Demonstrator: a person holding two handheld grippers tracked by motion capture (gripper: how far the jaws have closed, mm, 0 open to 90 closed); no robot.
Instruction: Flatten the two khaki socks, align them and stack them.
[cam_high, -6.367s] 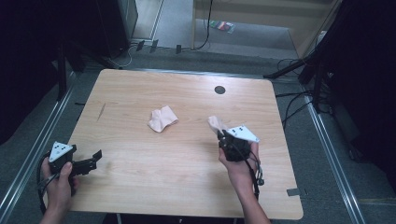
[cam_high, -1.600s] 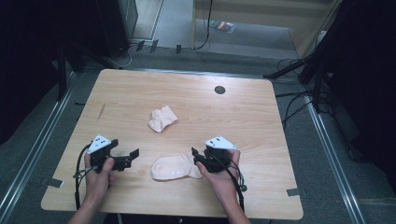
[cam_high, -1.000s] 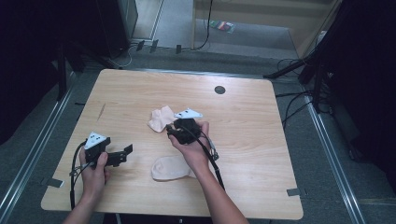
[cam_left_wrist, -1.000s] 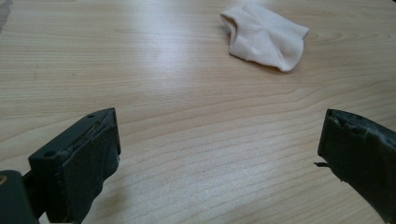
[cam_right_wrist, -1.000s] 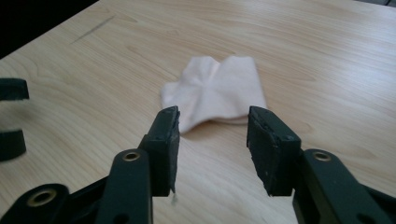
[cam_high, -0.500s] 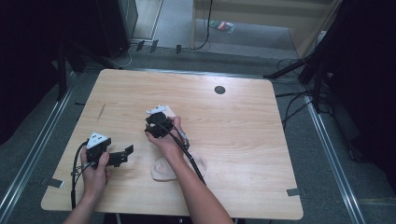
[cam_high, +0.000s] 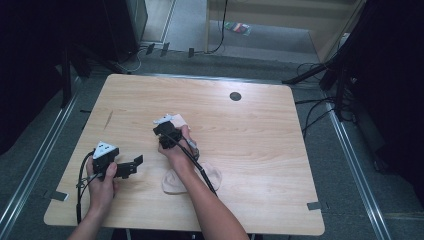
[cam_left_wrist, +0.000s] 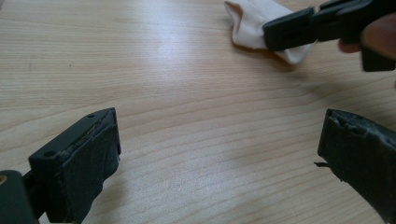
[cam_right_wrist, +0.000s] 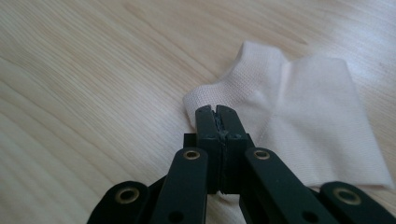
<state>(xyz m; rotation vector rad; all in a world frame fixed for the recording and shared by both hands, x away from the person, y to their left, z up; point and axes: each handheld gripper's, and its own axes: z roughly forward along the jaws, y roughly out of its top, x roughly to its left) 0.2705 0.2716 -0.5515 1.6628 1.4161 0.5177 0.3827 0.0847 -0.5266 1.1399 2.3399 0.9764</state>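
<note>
right tool (cam_right_wrist: 218, 112): jaws closed together, tips over the near edge of the folded sock (cam_right_wrist: 299, 121), grip on cloth unclear | left tool (cam_left_wrist: 219, 154): jaws wide, empty | sock: light, limp, likely to drape; pinch a doubled edge | flat sock (cam_high: 172, 182) behind right tool | desk (cam_high: 280, 150) bare beyond, edges far

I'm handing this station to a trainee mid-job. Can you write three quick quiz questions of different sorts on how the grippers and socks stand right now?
1. True or false: the left gripper is shut on a sock.
2. The right gripper is over: A) the folded sock; B) the flat sock; C) the black hole in the table.
3. Fill in: the flat sock lies partly under the person's right ____.

Key: 1 false, its jaws stand wide apart over bare table; 2 A; 3 forearm.
</note>
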